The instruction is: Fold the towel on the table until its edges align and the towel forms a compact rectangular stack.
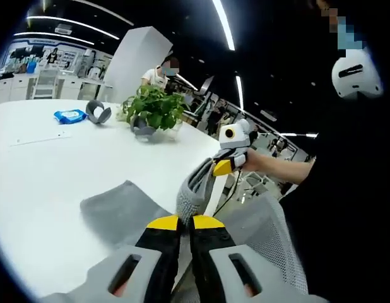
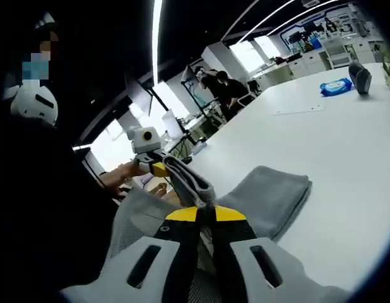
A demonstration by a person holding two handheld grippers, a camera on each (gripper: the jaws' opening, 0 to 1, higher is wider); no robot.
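Both grippers, left (image 1: 180,222) and right (image 2: 206,214), have fingers clenched on the soft grey cloth towel (image 2: 271,192). Its near edge hangs lifted above the white tabletop (image 2: 346,126). The fold seems only begun; aligning and stacking remain.

Open-plan office, desks (image 2: 321,60), ceiling strip lights (image 1: 223,24)

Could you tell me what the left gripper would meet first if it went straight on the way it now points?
Probably the right gripper, which holds the other end of the grey towel straight ahead of the left gripper. Depth is unclear; the raised towel between them comes first.
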